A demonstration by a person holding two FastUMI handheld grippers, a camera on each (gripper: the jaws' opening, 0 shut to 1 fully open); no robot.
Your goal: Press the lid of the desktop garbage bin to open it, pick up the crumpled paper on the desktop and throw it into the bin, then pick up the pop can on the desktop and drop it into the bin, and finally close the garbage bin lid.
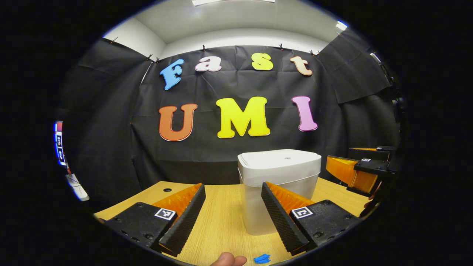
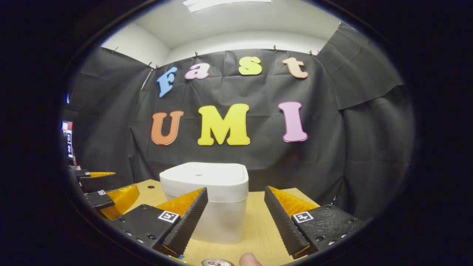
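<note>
Bin (image 1: 279, 184): white, lid (image 1: 281, 159) down and flush, standing on the wooden table (image 1: 221, 221) near its far edge, just before the black booth wall. In the left gripper view it sits at 1 o'clock from the left gripper (image 1: 233, 218), whose fingers are spread wide with bare tabletop between them. In the right gripper view it sits at 11 o'clock from the right gripper (image 2: 236, 221), fingers likewise spread wide, nothing held.

Can (image 2: 217, 262): only its top shows, at the 6 o'clock rim of the right gripper view, beside a fingertip (image 2: 250, 259).

Blue scrap (image 1: 262, 259): on the table at 6 o'clock in the left gripper view; what it is cannot be told.

Open room: bare table left of the bin out to a small hole (image 1: 167, 190) near the far edge; a narrower strip on its right.
</note>
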